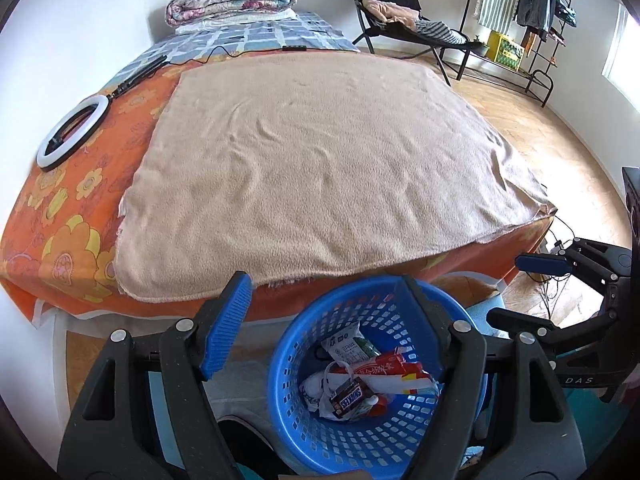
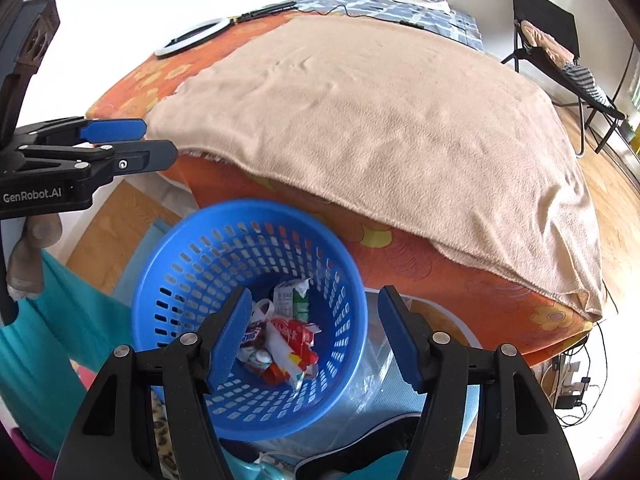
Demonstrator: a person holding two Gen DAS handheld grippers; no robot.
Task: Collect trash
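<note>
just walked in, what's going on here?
A person is collecting trash with a hand-held gripper in each hand. Both the left hand-held gripper and the right hand-held gripper are open and empty above the blue basket at the foot of the bed. Wrappers, including a Snickers wrapper, already lie in the basket. No trash shows on the beige blanket.

Occlusions and cut-offs, both wrist views

Left gripper (image 1: 320, 320) finger covers part of the blue basket (image 1: 404, 440) rim; basket bottom is cropped by the frame. Wrappers (image 2: 288, 344) overlap, lower ones hidden, small print illegible. Right gripper (image 2: 316, 336) finger masks some trash. Hand (image 2: 32, 252) is mostly cut off at the left edge.
</note>
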